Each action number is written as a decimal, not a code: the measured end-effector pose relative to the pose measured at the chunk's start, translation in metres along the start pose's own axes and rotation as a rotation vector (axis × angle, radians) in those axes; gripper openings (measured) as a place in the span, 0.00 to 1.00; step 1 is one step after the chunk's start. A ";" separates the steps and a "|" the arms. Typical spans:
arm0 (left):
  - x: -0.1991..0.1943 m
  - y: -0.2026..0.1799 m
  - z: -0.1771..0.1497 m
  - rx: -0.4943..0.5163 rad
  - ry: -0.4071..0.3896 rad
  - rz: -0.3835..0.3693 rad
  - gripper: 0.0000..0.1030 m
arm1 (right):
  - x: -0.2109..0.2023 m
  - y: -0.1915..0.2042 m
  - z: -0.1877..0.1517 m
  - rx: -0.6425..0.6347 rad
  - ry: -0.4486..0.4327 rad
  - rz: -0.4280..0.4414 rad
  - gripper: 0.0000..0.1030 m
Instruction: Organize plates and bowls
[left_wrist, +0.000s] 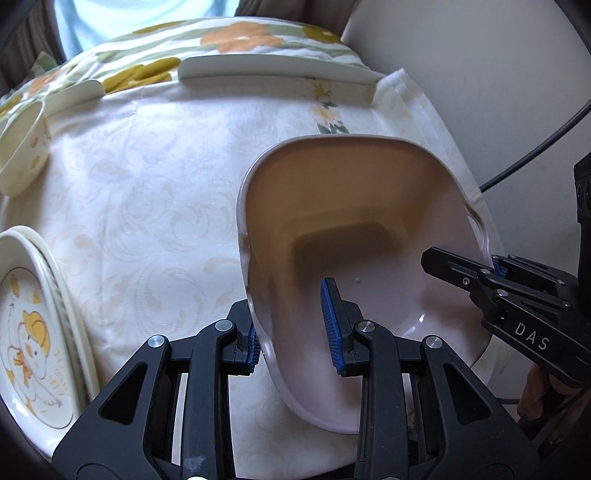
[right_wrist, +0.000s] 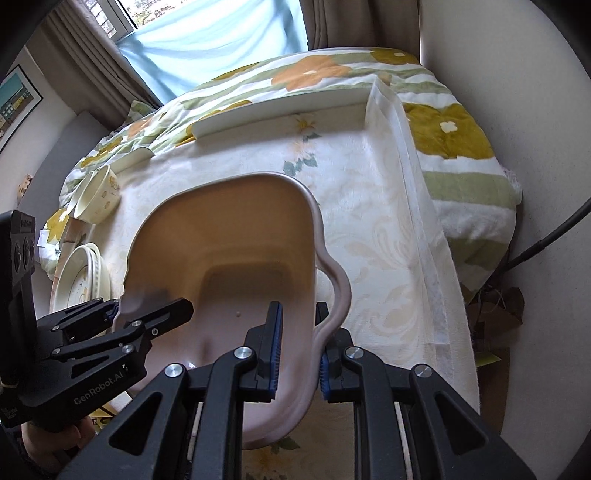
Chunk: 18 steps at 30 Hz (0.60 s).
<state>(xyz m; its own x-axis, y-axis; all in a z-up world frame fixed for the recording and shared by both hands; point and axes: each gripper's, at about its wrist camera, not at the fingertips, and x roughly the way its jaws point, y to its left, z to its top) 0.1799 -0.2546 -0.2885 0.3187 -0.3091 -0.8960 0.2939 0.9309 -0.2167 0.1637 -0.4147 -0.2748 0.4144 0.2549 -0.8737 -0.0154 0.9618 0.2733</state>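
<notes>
Evidently the large pink dish (left_wrist: 369, 221) is held by both tools at once, one on each side of its rim, which suits a wide, deep vessel that a single grip at the edge would let tip. It sits over the near right part of the cloth-covered bench (left_wrist: 155, 177); whether its base rests on the cloth or hangs just clear cannot be settled from either view.

The left gripper (left_wrist: 295, 332) has its fingers astride the dish's left wall, one pad outside and one inside. A visible gap remains between the inner pad and the wall, so the fingers stand apart rather than clamped. The right gripper (right_wrist: 297, 354) straddles the wavy handle lug (right_wrist: 338, 291) on the opposite rim, pads close to either face; from the left wrist view it appears pinched on that edge, and I judge it closed on the dish.

Other ware stands well apart: a stack of printed plates (left_wrist: 33, 332) at the near left, a small patterned bowl (left_wrist: 26, 147) tilted at the far left, and a long white platter (left_wrist: 273, 66) along the far edge. A further white piece (left_wrist: 79, 94) beside the bowl is cut short by the floral bedding.

Hidden items: the dish's underside and near rim lie behind the tools, and the plate stack is cropped, so its count is uncertain.
</notes>
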 end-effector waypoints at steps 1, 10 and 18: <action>0.002 -0.001 -0.001 0.004 0.001 0.005 0.25 | 0.001 -0.001 -0.002 0.004 0.000 0.004 0.15; -0.003 0.000 0.001 0.033 -0.011 0.043 0.25 | 0.008 -0.012 -0.004 0.043 0.010 0.049 0.15; 0.002 0.000 0.001 0.047 0.006 0.068 0.44 | 0.013 -0.017 -0.007 0.141 0.023 0.118 0.45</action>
<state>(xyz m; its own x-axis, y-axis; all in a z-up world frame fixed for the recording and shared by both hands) 0.1813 -0.2553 -0.2898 0.3336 -0.2440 -0.9106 0.3138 0.9396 -0.1368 0.1627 -0.4267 -0.2932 0.3960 0.3694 -0.8407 0.0656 0.9018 0.4271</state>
